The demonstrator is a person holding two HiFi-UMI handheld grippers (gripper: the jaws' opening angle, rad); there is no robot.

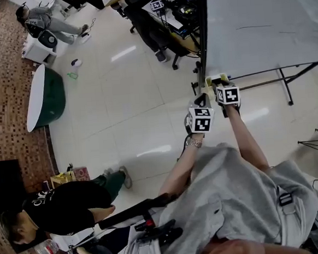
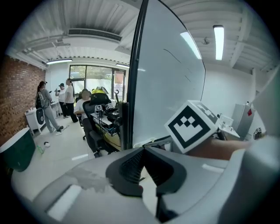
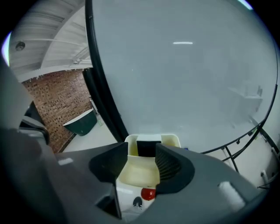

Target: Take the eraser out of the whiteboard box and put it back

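I see whiteboard [image 1: 260, 22] upright | cream box [image 3: 170, 141] at its lower corner | my right gripper [image 3: 142, 152] aimed down at the box, jaws apart, clamping nothing | my left gripper [image 2: 143, 151] beside it, jaws together, empty | black eraser [image 3: 148, 146] standing inside the box's far end

We see an office-like lab room, a big whiteboard [image 1: 260, 17] on a stand, a shiny white floor [image 1: 129, 93], a brick wall [image 2: 19, 96], a black office chair [image 2: 89, 124] by a desk [image 2: 107, 127] full of cables, tube lights [image 2: 218, 41] on the ceiling, people [image 2: 43, 105] standing near a far window [image 2: 94, 78]
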